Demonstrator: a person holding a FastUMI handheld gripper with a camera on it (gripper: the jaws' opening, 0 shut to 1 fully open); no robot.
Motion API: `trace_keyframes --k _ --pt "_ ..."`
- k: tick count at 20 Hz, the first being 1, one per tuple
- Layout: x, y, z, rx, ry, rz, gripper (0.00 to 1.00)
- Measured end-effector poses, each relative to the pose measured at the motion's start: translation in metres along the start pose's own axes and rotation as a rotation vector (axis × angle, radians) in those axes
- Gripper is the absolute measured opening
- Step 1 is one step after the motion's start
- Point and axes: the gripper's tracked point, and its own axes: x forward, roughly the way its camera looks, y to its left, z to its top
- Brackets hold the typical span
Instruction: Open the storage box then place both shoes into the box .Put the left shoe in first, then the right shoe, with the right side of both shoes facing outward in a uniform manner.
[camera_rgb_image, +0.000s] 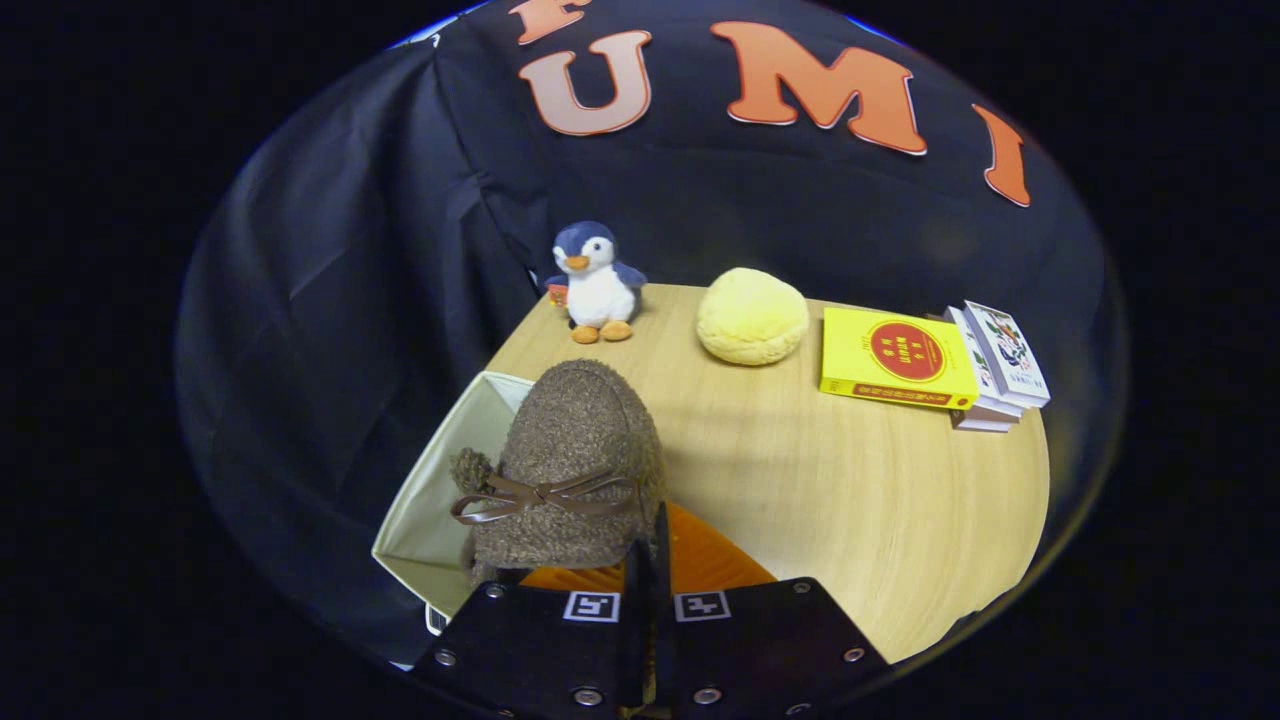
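Gripper view: the gripper (650, 575) holds a brown fuzzy shoe (570, 470) with a thin bow on top. Its jaws are almost together and clamped on the back edge of the shoe, where the orange inside lining shows. The shoe hangs toe forward over the near corner of the open storage box (440, 490), a pale fabric box that stands at the left edge of the counter (860, 490). The inside of the box that I can see has no shoe in it, so I judge this is the first shoe, on its way into the box; I cannot tell for sure if it is the left one.

The next move, I think, needs the shoe carried more over the opening, turned so its right side faces outward, then lowered before the jaws let go.

The counter is light wood. Further away on it stand a toy penguin (597, 283), a yellow round cushion (752, 316) and a yellow book (897, 357) beside a small stack of books (1000, 365). Black cloth closes the booth behind.
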Motion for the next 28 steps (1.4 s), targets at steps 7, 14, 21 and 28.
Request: trace_keyframes --k 7,14,21,28 --pt "0.037 0.05 -0.006 -0.016 0.055 -0.004 0.06" --pt "0.081 0.048 -0.04 -0.003 0.142 -0.12 0.06" --pt "0.106 0.043 -0.063 -0.018 0.212 -0.22 0.06" --pt "0.09 0.053 -0.069 0.014 0.252 -0.176 0.17"
